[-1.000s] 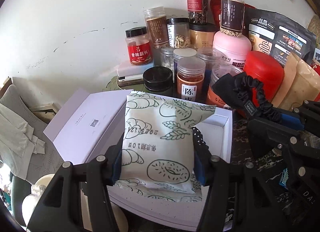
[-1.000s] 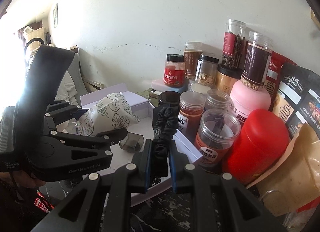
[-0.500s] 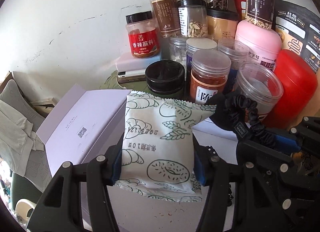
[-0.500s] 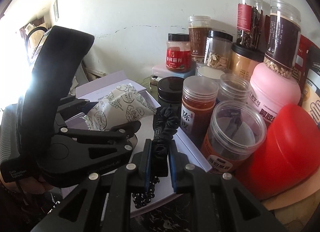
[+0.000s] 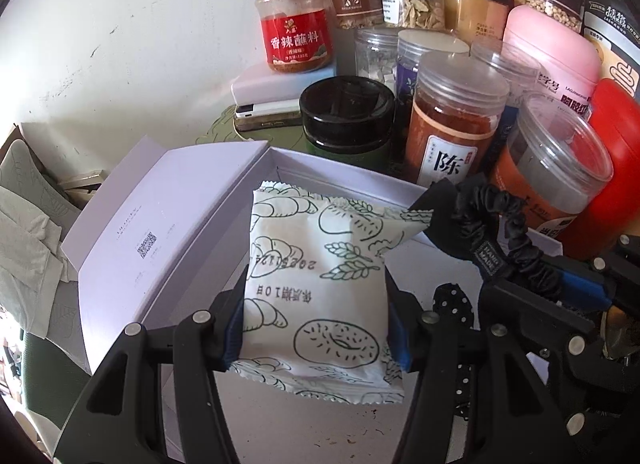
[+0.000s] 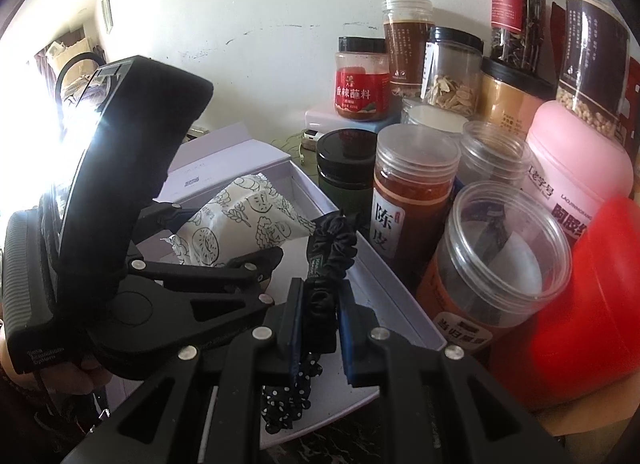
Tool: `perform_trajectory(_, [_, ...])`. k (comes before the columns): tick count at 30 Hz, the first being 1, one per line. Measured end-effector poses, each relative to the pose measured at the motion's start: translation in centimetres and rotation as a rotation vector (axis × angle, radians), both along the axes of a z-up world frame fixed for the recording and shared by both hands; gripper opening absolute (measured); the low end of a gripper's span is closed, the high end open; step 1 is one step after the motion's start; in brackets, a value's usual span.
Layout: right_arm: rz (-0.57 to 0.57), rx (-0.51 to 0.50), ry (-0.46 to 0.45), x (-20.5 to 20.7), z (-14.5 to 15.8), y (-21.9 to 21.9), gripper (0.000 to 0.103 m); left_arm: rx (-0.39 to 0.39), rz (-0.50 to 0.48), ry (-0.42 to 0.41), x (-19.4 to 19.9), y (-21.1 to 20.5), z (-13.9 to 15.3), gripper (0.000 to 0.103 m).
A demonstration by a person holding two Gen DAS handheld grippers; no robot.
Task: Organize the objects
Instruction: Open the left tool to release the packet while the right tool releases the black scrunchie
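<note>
Two black hand-held grippers over an open white cardboard box (image 5: 188,224). Left gripper (image 5: 316,328) pinching a white snack packet printed with green pastry outlines (image 5: 320,284), held above the box floor. Right gripper (image 6: 318,318) pressed tight on a black ruffled fabric scrunchie (image 6: 330,252), near the box's right wall. Black white-dotted scrunchie (image 6: 286,400) lying inside. Clear amber-filled jar (image 6: 412,192) just beside the box.

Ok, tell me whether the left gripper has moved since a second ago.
Yes. The left gripper, jaws clamped on the snack packet, has come down toward the open white box; the red-label jar behind has slid up the left wrist view.
</note>
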State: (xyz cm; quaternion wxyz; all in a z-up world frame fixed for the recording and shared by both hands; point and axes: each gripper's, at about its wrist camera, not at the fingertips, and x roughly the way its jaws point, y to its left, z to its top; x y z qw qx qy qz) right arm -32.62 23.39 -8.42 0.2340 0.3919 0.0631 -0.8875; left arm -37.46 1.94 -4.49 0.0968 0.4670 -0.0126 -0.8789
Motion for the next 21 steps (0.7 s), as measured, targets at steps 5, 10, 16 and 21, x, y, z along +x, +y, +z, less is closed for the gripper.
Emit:
perform_trajectory(5, [-0.01, -0.003, -0.03, -0.6, -0.8, -0.1, 0.015, -0.008, 0.004, -0.001, -0.1, 0.0, -0.3, 0.056])
perform_trajectory(10, [-0.022, 0.031, -0.039, -0.6, -1.4, -0.2, 0.015, -0.016, 0.007, -0.008, -0.1, 0.2, -0.2, 0.057])
perform_trajectory(16, [-0.06, 0.059, -0.046, -0.5, -1.4, 0.1, 0.028, -0.025, 0.007, -0.012, -0.1, 0.2, -0.2, 0.058])
perform_trajectory(21, [-0.099, 0.066, -0.034, -0.2, -1.0, 0.7, 0.039, -0.06, 0.012, 0.007, 0.3, 0.6, 0.6, 0.068])
